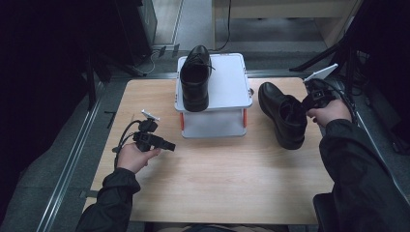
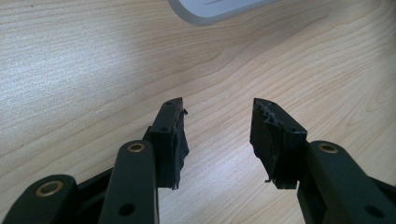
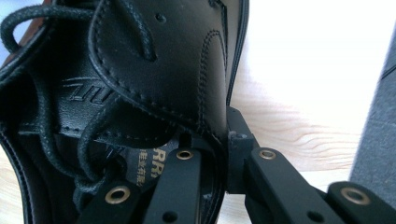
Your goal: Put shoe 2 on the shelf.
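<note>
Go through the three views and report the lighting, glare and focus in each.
High view: the wooden table is evenly lit, surroundings fall into near-black, both shoes lose detail. Left gripper view: a pale glare washes the wood at left; the open fingers are sharp. Right gripper view: the background at right is blown out white, while the shoe leather and stitching stay crisp.

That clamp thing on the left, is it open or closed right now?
Open. The left gripper has its two black jaws well apart with bare wooden table showing between them, and nothing is held.

one shoe on stand; other shoe right, on table.
</note>
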Available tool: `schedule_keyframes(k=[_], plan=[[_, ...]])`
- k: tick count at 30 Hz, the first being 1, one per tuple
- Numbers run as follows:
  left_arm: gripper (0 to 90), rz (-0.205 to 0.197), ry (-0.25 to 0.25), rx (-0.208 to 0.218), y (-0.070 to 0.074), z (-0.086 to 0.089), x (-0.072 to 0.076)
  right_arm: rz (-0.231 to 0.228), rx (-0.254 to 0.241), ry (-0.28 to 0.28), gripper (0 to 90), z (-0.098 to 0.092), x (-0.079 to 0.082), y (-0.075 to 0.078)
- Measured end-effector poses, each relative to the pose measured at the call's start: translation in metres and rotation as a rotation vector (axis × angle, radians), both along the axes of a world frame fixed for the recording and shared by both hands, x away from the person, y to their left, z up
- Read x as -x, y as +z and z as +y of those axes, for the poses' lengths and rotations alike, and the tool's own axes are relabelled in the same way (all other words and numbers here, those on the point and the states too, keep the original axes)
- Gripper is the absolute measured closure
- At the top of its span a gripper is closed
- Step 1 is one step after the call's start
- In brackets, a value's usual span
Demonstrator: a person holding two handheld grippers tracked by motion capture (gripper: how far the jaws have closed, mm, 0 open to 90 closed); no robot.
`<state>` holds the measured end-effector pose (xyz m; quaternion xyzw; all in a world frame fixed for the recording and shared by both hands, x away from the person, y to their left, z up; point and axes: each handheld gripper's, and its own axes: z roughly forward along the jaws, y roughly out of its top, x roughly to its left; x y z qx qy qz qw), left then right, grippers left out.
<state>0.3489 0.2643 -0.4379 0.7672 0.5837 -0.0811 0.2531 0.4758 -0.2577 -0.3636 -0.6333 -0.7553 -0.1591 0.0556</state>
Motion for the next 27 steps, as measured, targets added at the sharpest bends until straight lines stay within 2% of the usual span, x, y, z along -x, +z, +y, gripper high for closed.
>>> schedule_keyframes(k=[8,12,15,21,27], plan=[[54.9,0.0,0.006,0.003,0.0,0.0,0.0,-0.089,0.006,-0.005,86.6,0.009,-0.015,0.063],[55.1,0.002,0.004,0.005,0.0,0.0,0.0,-0.107,0.005,-0.003,86.6,0.019,-0.024,0.091],[55.1,0.003,0.006,0.008,0.0,0.001,0.0,-0.128,0.025,-0.006,86.6,0.031,-0.03,0.11],[55.2,0.005,0.007,0.012,0.001,0.003,-0.001,-0.148,0.013,-0.013,86.6,0.054,-0.041,0.13],[55.4,0.001,-0.001,0.012,0.001,0.003,-0.002,-0.148,0.008,0.014,86.6,0.091,-0.05,0.129]])
